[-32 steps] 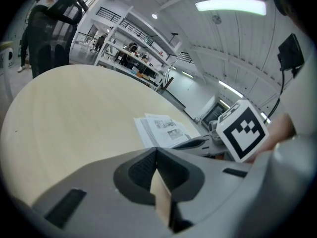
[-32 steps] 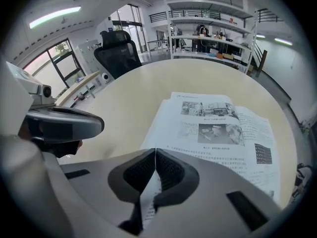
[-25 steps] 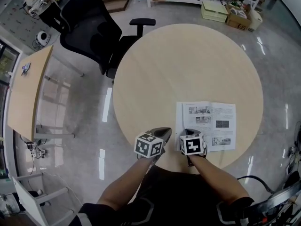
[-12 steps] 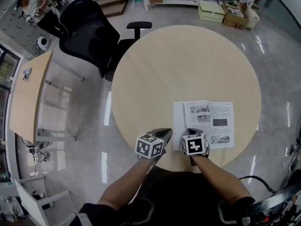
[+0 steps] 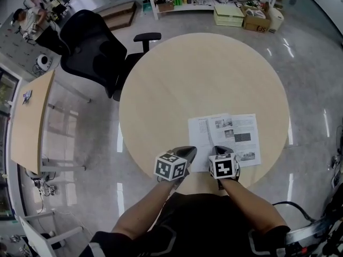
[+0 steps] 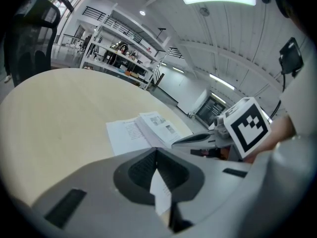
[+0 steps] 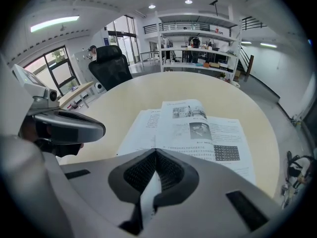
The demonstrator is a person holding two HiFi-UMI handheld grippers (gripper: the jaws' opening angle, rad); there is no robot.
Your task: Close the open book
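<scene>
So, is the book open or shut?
Open. The book lies spread on the table, with printed pages facing up on both sides of the spine.

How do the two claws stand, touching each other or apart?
Apart. The head view shows a page of the open book plainly between the left claw and the right claw.

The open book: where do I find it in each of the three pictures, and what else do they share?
Head view: the open book lies right of centre, below the middle.
Left gripper view: it lies near the middle, slightly left.
Right gripper view: it fills the centre, spreading right.
Shared landmark: the round table beneath it.
</scene>
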